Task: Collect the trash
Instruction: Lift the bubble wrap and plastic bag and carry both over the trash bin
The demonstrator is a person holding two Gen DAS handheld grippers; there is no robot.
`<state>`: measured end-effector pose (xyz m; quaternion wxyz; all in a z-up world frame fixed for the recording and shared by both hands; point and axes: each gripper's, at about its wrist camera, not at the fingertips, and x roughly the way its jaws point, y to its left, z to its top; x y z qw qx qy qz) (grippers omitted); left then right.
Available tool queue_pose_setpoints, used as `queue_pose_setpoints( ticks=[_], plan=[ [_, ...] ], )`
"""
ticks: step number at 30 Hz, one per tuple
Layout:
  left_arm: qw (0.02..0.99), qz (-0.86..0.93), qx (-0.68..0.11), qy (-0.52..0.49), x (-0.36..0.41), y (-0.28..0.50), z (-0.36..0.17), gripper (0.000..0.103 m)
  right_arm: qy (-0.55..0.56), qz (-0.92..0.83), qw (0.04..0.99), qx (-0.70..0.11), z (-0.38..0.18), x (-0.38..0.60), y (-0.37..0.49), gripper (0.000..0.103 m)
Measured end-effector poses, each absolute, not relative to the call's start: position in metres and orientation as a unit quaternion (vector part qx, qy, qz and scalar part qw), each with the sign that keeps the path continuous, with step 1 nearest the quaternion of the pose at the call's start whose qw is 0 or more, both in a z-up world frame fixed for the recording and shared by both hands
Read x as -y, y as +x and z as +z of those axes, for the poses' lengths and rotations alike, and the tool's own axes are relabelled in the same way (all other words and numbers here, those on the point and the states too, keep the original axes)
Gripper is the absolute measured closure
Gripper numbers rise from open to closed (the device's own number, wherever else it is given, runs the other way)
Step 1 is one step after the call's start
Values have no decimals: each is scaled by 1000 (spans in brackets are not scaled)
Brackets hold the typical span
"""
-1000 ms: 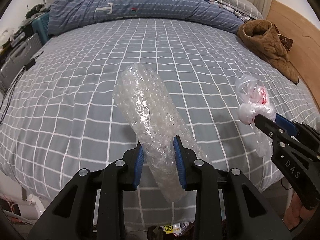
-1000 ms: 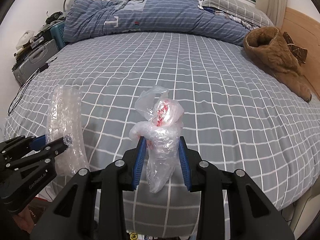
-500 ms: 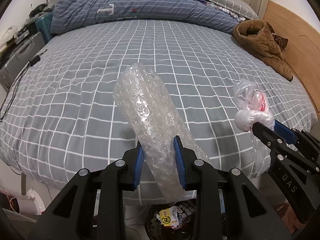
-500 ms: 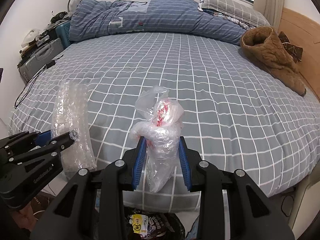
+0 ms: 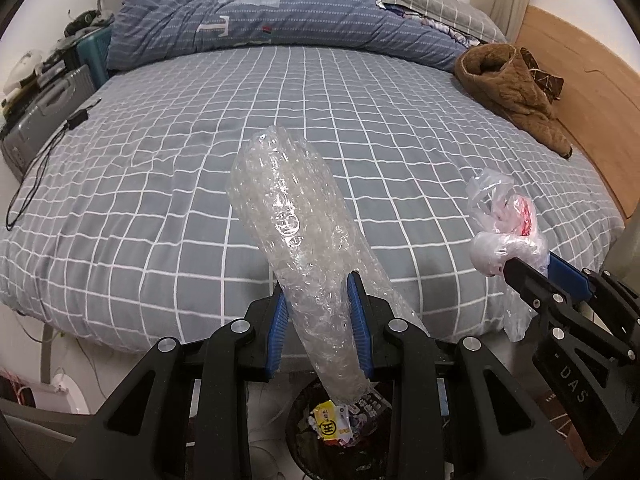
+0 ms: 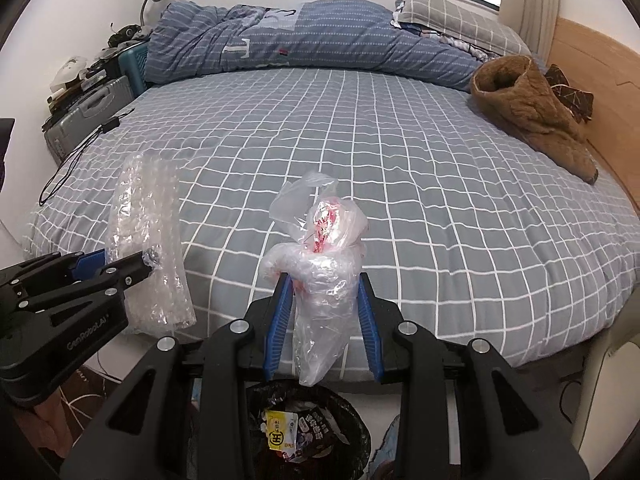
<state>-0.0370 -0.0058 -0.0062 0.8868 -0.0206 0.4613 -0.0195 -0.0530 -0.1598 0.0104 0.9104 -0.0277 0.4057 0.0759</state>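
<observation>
My left gripper (image 5: 316, 284) is shut on a long roll of clear bubble wrap (image 5: 294, 232), held in the air past the foot of the bed; it also shows in the right wrist view (image 6: 146, 236). My right gripper (image 6: 324, 284) is shut on a crumpled clear plastic bag with red print (image 6: 320, 256), which also shows in the left wrist view (image 5: 504, 224). A black-lined trash bin (image 6: 352, 412) with wrappers inside stands on the floor right below both grippers, also in the left wrist view (image 5: 298, 420).
The bed with a grey checked sheet (image 5: 280, 120) fills the view ahead. A blue duvet (image 5: 260, 28) lies at its head and a brown fleece garment (image 5: 516, 92) at the right. A grey suitcase (image 5: 36, 116) and a black cable (image 5: 44, 160) are at the left.
Both grippers have pulled back from over the bed with their trash. The trash bin has come into view below them.
</observation>
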Motion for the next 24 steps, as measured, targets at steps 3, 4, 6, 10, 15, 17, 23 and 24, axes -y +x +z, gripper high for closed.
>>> queue_pose_setpoints(
  ticks=[3, 4, 6, 10, 15, 17, 23, 24],
  plan=[
    [887, -21, -460, -22, 6, -48, -5, 75, -30, 75, 911, -404, 12, 159, -65, 71],
    [887, -22, -460, -22, 6, -50, -5, 75, -30, 75, 911, -404, 13, 159, -68, 71],
    [887, -23, -460, -24, 6, -56, -4, 75, -30, 74, 912, -403, 13, 158, -75, 71],
    [889, -24, -457, -22, 5, -71, -2, 75, -30, 74, 913, -401, 15, 157, -89, 71],
    [892, -24, -452, -15, 5, -91, 0, 75, -32, 72, 916, -394, 18, 157, -113, 71],
    [891, -25, -452, -12, 6, -101, -2, 75, -29, 72, 917, -393, 18, 157, -122, 71],
    [888, -30, -458, -16, 8, -127, -10, 75, -30, 72, 917, -392, 15, 155, -145, 71],
    [888, -30, -459, -17, 8, -130, -11, 75, -30, 73, 917, -392, 14, 155, -149, 71]
  ],
)
